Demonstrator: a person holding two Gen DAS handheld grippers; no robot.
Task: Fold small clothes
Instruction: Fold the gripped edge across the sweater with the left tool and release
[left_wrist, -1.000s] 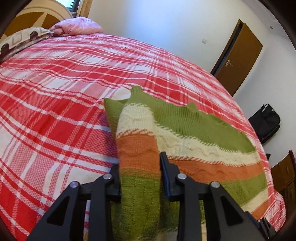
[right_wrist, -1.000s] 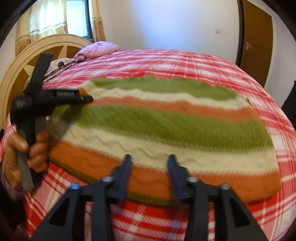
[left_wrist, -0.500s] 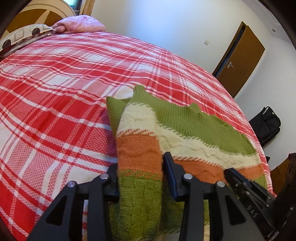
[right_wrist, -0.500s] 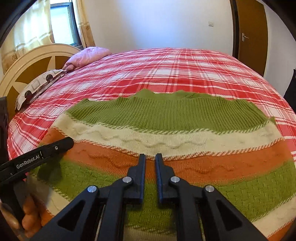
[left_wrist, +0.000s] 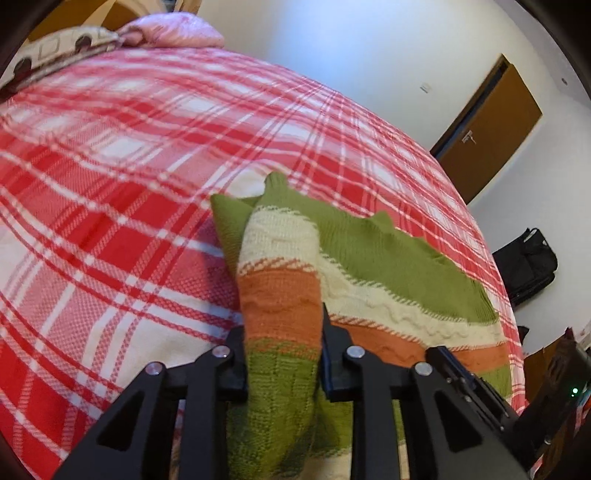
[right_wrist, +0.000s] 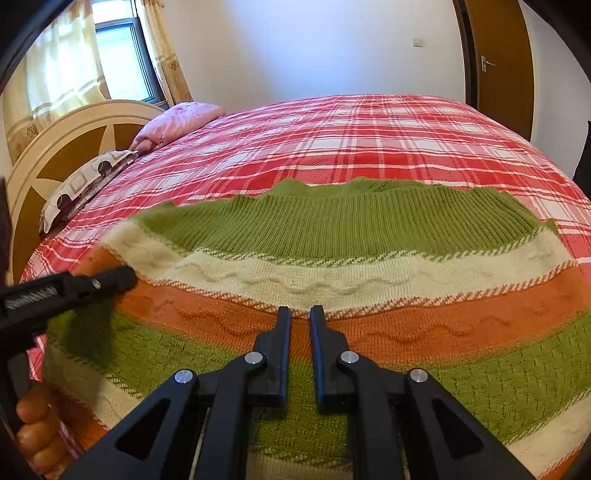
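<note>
A knitted sweater (right_wrist: 369, 258) with green, cream and orange stripes lies on the bed. Its left sleeve (left_wrist: 280, 280) is folded over and bunched between the fingers of my left gripper (left_wrist: 283, 325), which is shut on it. The left gripper also shows at the sweater's left edge in the right wrist view (right_wrist: 110, 278). My right gripper (right_wrist: 298, 314) sits low over the orange stripe in the middle of the sweater, jaws nearly together with a narrow gap and nothing visibly between them. It shows at the lower right of the left wrist view (left_wrist: 461, 373).
The bed has a red and white plaid cover (left_wrist: 110, 155). A pink pillow (right_wrist: 177, 122) and a patterned pillow (right_wrist: 85, 181) lie by the round headboard (right_wrist: 66, 147). A brown door (right_wrist: 498, 70) and a black bag (left_wrist: 524, 266) are beyond the bed.
My right gripper closed from wide open to a narrow gap and moved forward over the sweater's middle. My left gripper kept hold of the sleeve and shifted slightly.
</note>
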